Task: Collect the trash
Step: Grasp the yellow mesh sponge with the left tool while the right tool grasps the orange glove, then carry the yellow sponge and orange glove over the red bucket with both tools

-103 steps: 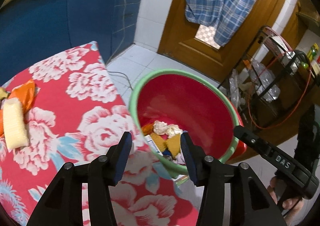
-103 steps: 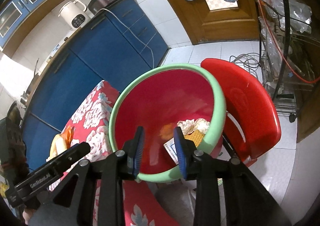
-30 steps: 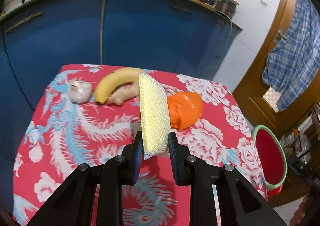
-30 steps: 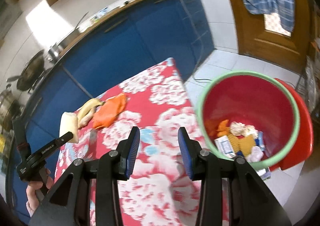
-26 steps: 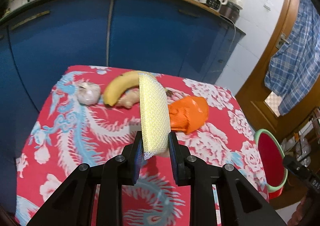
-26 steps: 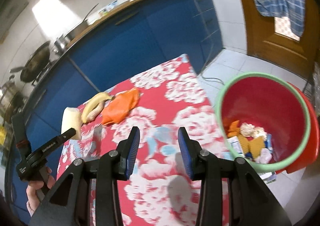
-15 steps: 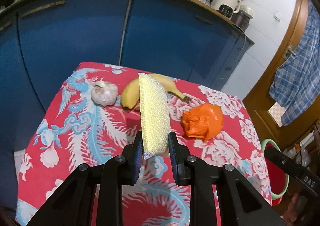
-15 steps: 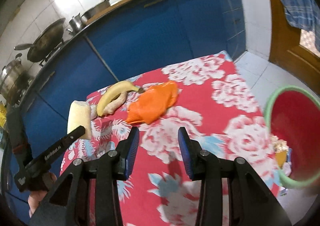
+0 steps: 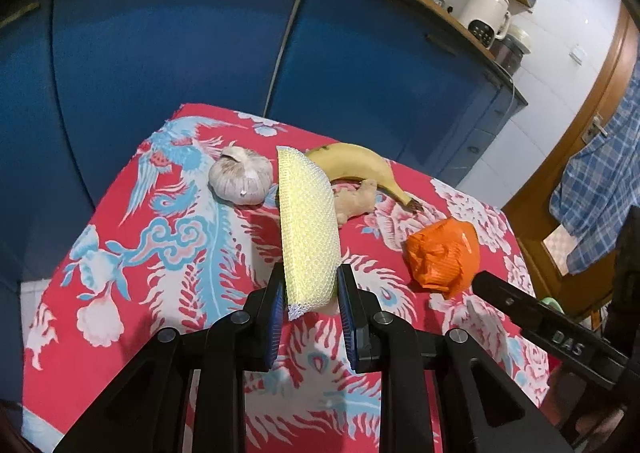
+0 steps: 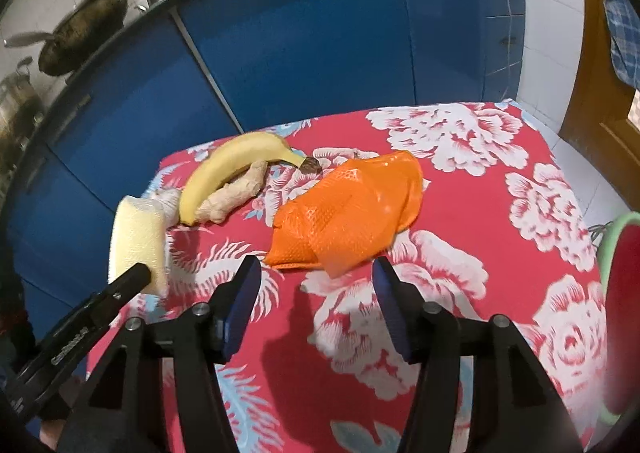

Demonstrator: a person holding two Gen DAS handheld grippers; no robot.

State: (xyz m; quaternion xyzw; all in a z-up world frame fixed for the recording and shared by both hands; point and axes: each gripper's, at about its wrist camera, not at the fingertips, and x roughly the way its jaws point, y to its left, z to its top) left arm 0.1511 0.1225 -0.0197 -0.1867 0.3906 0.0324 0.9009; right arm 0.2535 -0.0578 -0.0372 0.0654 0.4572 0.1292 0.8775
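Note:
My left gripper (image 9: pixel 310 293) is shut on a yellow mesh sponge (image 9: pixel 308 229) and holds it upright above the red flowered tablecloth (image 9: pixel 168 285). The sponge also shows in the right wrist view (image 10: pixel 138 241), at the left. A crumpled orange plastic bag (image 10: pixel 352 209) lies on the cloth just beyond my right gripper (image 10: pixel 316 295), which is open and empty, jaws wide apart on either side of the bag's near edge. The bag also shows in the left wrist view (image 9: pixel 442 255). The red bin with a green rim (image 10: pixel 618 293) stands at the table's right edge.
A banana (image 10: pixel 228 169), a piece of ginger (image 10: pixel 234 193) and a garlic bulb (image 9: pixel 240 181) lie at the far side of the table. Blue cabinets (image 9: pixel 180 41) stand behind. A wooden door with a checked shirt (image 9: pixel 600 189) is to the right.
My right gripper has moved closer to the orange bag and its jaws have opened wider. My left gripper still holds the sponge and has drifted slightly left over the table.

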